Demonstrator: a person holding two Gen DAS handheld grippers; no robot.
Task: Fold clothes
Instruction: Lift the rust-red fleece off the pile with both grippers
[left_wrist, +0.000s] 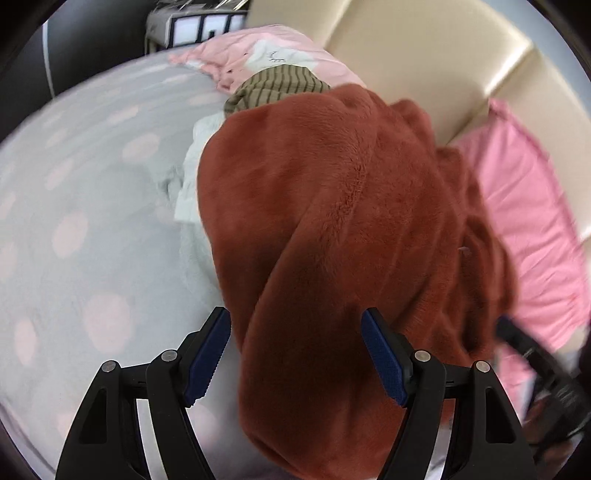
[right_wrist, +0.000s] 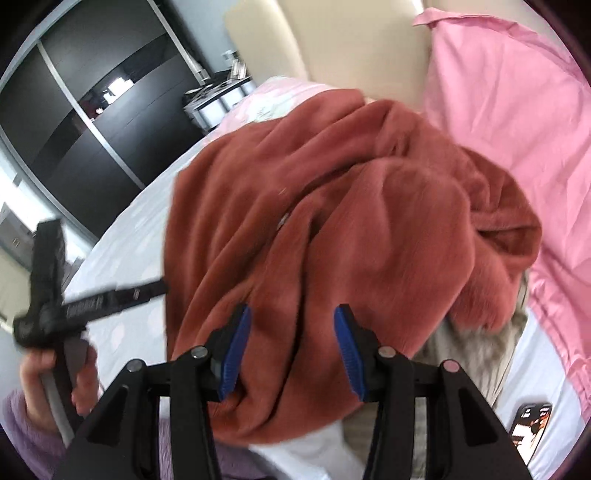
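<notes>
A rust-red fleece garment (left_wrist: 332, 221) lies crumpled on top of a pile of clothes on the bed; it also fills the middle of the right wrist view (right_wrist: 332, 229). Under it show a white garment (left_wrist: 192, 184), an olive striped one (left_wrist: 273, 86) and a beige one (right_wrist: 476, 350). My left gripper (left_wrist: 295, 354) is open, its jaws set wide either side of the fleece's near end. My right gripper (right_wrist: 291, 350) is open over the fleece's near edge. The left gripper and the hand holding it show in the right wrist view (right_wrist: 55, 295).
The bed has a grey sheet with pale pink dots (left_wrist: 92, 221). A pink pillow (right_wrist: 517, 129) leans on the cream headboard (left_wrist: 424, 55). A pink printed quilt (left_wrist: 266, 51) lies behind the pile. A phone (right_wrist: 532, 432) lies on the sheet. A dark wardrobe (right_wrist: 92, 110) stands beyond.
</notes>
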